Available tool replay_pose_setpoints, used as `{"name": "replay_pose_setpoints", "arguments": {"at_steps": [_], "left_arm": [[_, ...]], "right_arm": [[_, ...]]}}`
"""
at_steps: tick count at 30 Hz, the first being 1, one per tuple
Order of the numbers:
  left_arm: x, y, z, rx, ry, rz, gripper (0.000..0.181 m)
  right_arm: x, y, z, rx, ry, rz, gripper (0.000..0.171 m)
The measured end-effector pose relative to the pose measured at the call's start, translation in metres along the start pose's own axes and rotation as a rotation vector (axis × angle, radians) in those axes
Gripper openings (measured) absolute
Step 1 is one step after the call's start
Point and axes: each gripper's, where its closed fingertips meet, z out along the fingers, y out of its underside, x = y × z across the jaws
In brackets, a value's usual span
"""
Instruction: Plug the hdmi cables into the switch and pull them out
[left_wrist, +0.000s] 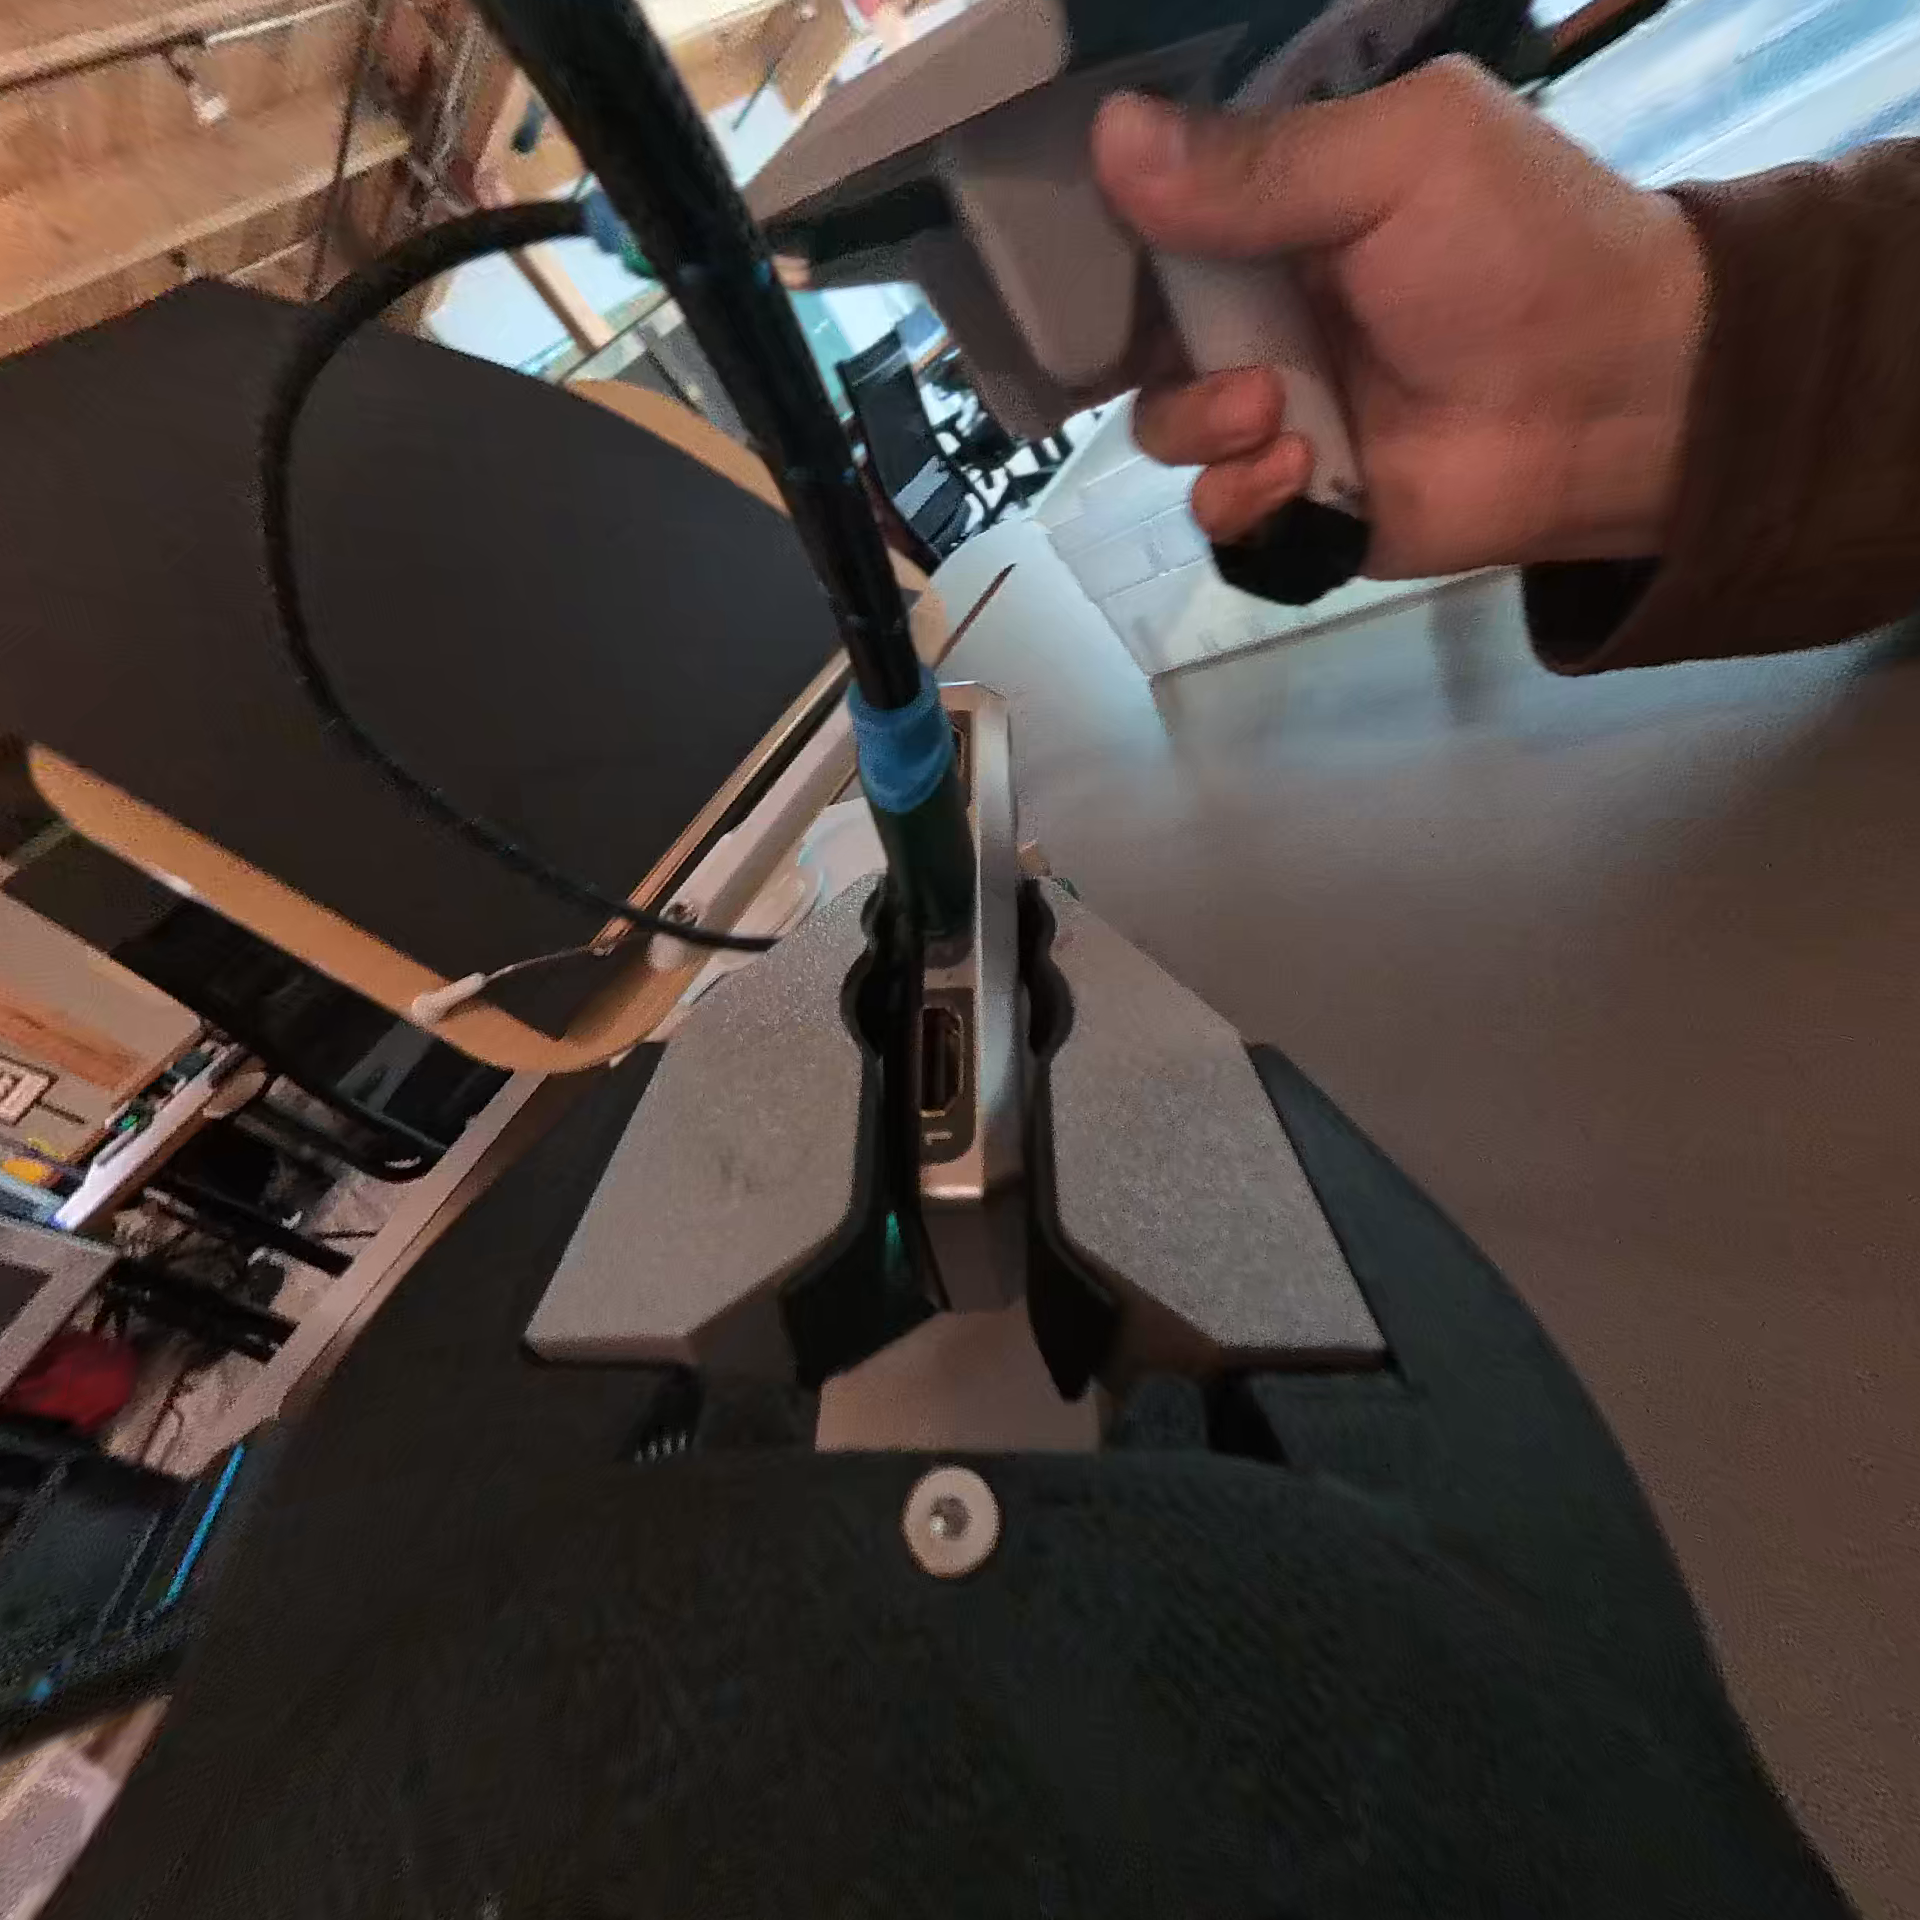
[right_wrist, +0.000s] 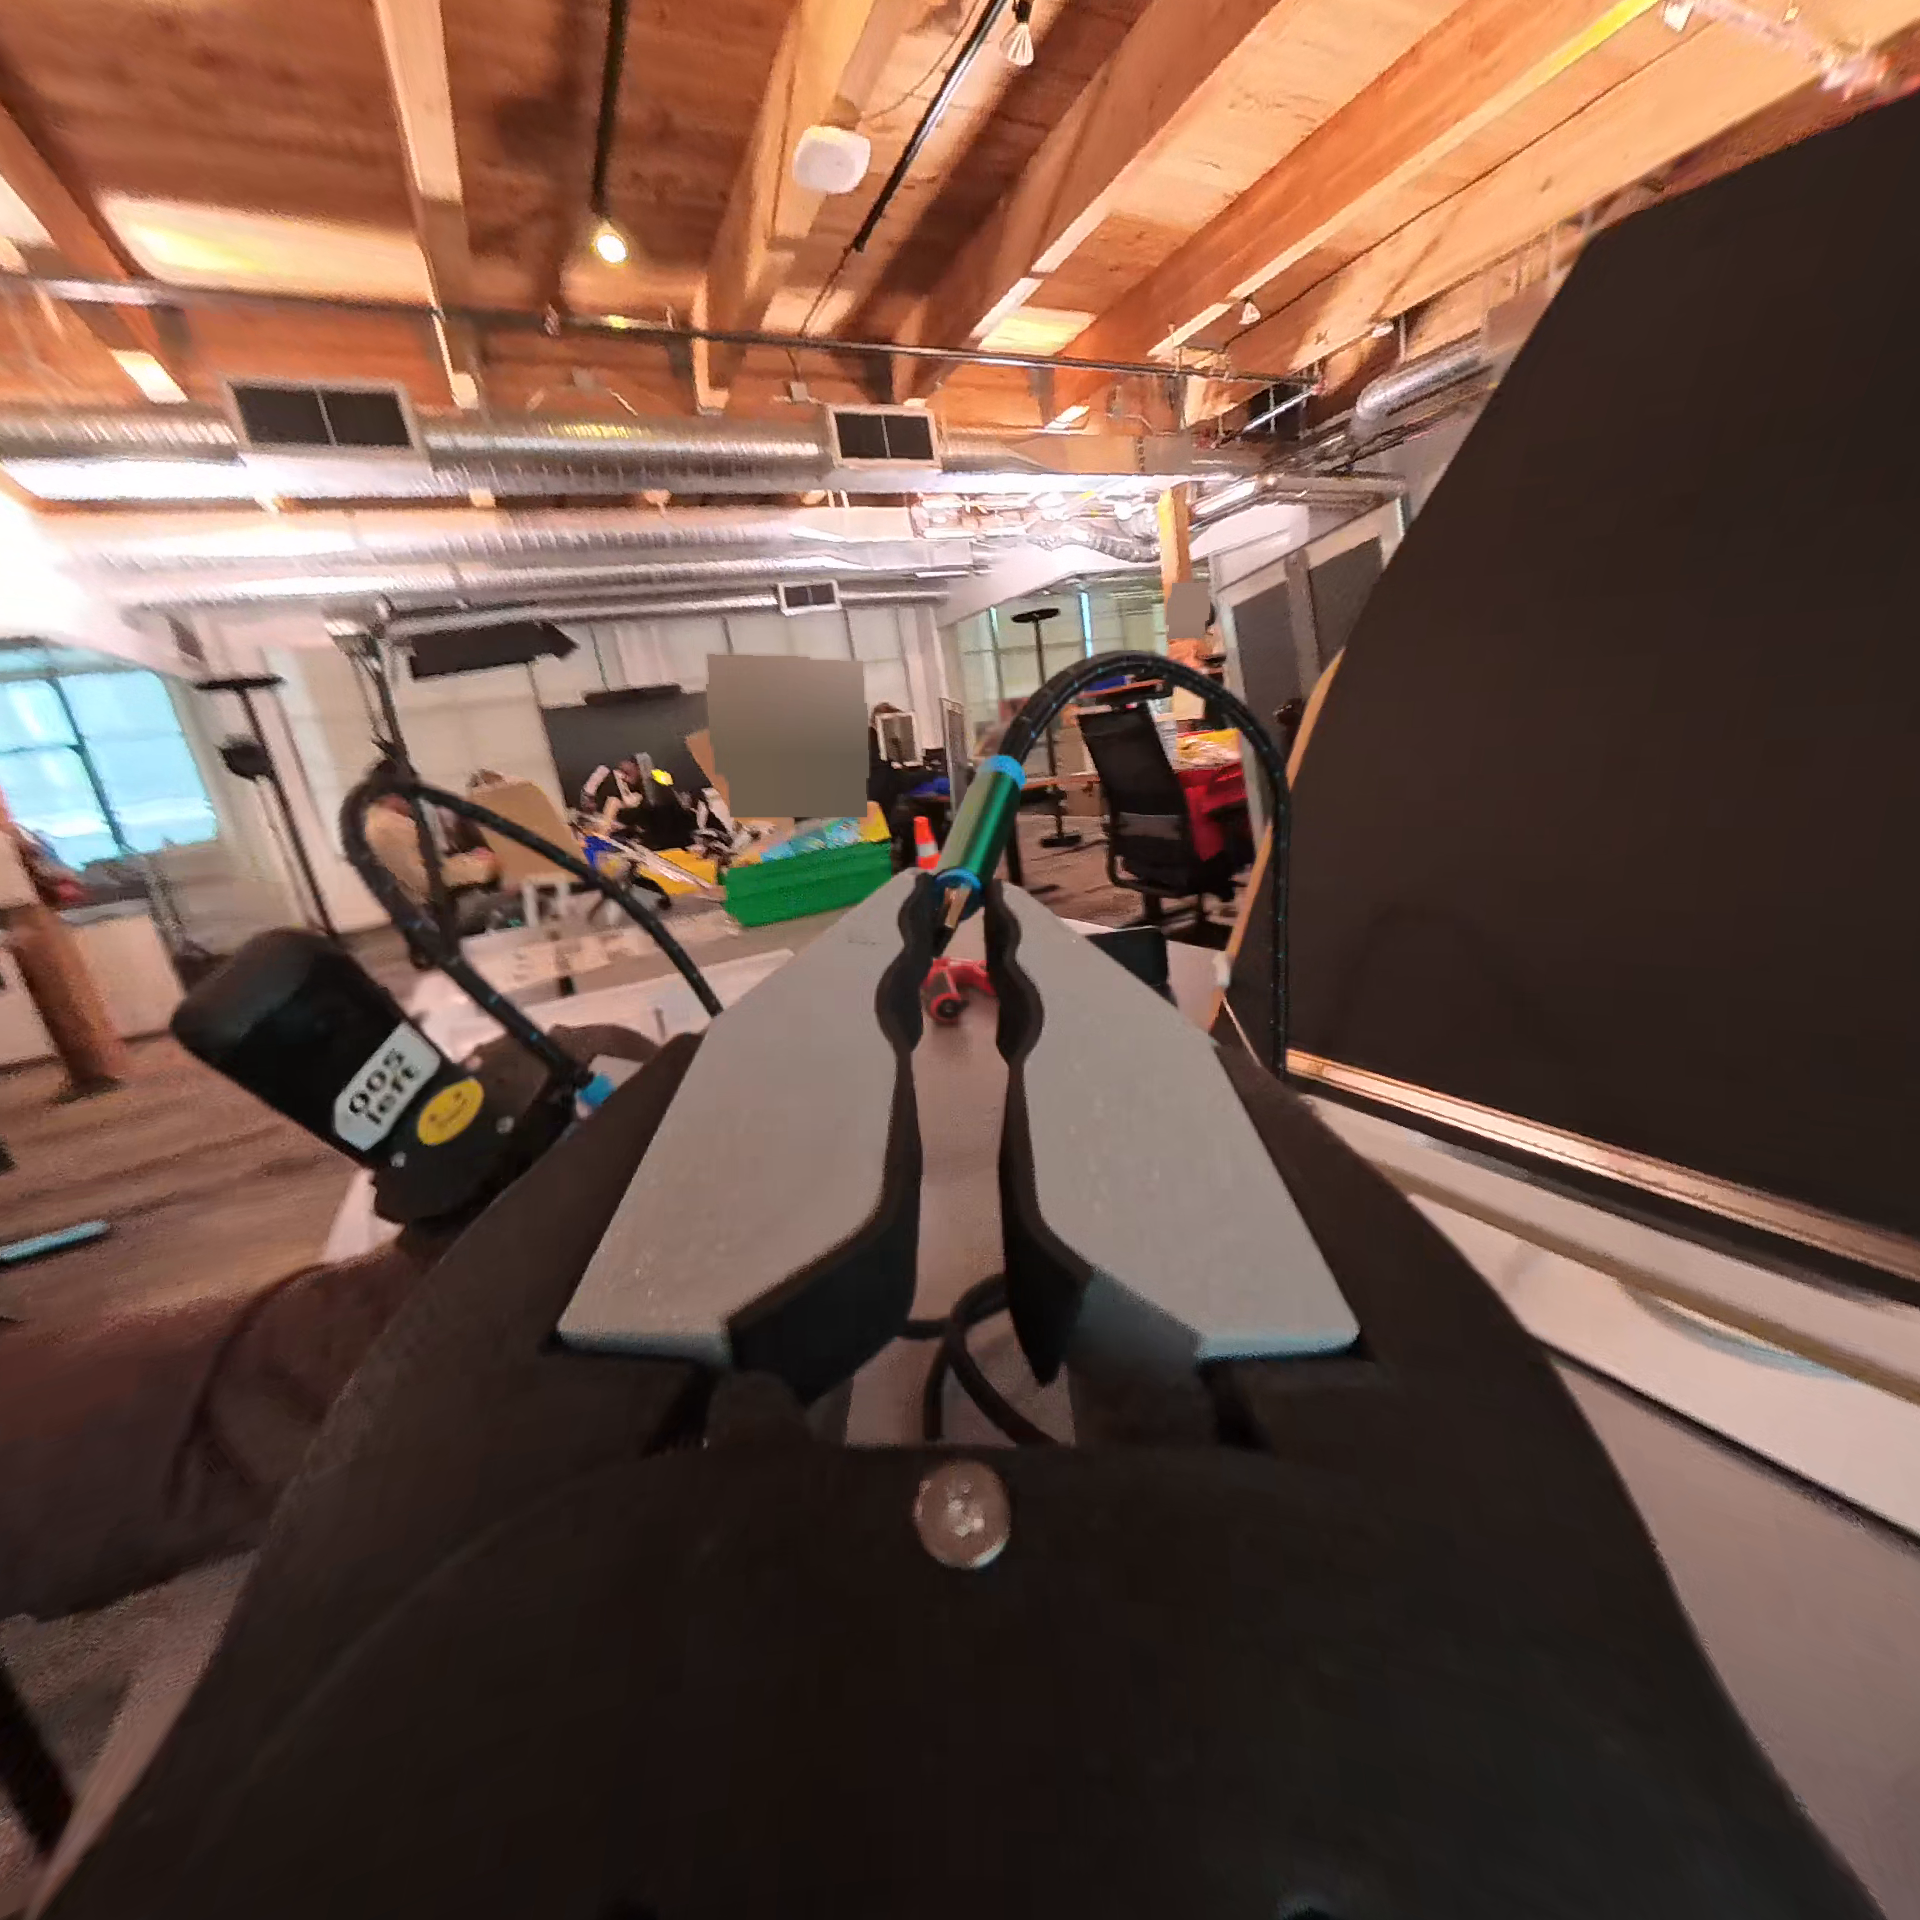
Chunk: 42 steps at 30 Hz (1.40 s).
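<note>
In the left wrist view my left gripper (left_wrist: 951, 914) is shut on a silver HDMI switch (left_wrist: 987, 831) held edge-on between the fingers. One port (left_wrist: 940, 1060) of the switch is empty. A black cable plug with blue tape (left_wrist: 902, 758) sits in the port beyond it, and its cable (left_wrist: 727, 270) runs up and away. In the right wrist view my right gripper (right_wrist: 958, 904) is shut on the tip of a green HDMI plug with blue bands (right_wrist: 982, 821), held in the air. Its black braided cable (right_wrist: 1195, 686) loops up and to the right.
A large black panel with a tan rim (left_wrist: 468, 623) stands close on the left, and it also shows at the right in the right wrist view (right_wrist: 1610, 727). A person's hand (left_wrist: 1434, 312) holds the other gripper's handle. The left gripper's black body (right_wrist: 312, 1049) shows low left. A grey table (left_wrist: 1455, 1039) lies below. Spacing between my two grippers at the tips: around 12 cm.
</note>
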Motion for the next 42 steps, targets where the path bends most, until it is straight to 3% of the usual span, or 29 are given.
{"name": "replay_pose_setpoints", "arguments": {"at_steps": [5,9,16,21,25,34,42], "left_arm": [[-0.01,0.015,0.006,-0.007,-0.025,-0.087,0.021],[-0.004,0.028,0.017,-0.085,-0.029,0.033,0.022],[0.012,0.026,0.025,-0.113,-0.015,0.2,0.023],[0.008,0.018,0.022,-0.086,-0.038,0.197,0.023],[0.011,0.018,0.023,-0.093,-0.037,0.229,0.023],[0.01,0.019,0.021,-0.097,-0.044,0.228,0.023],[0.014,0.021,0.022,-0.109,-0.033,0.249,0.023]], "right_arm": [[-0.012,-0.002,0.001,-0.011,0.045,-0.146,0.007],[-0.035,-0.024,-0.01,0.062,0.044,-0.181,0.007],[-0.075,-0.111,-0.074,0.095,0.021,-0.221,0.006],[-0.076,-0.168,-0.135,0.078,0.166,-0.327,0.006],[-0.08,-0.19,-0.176,0.018,0.27,-0.384,0.006],[-0.072,-0.19,-0.248,-0.322,0.456,-0.493,0.007],[-0.057,-0.124,-0.265,-0.683,0.429,-0.454,0.006]]}}
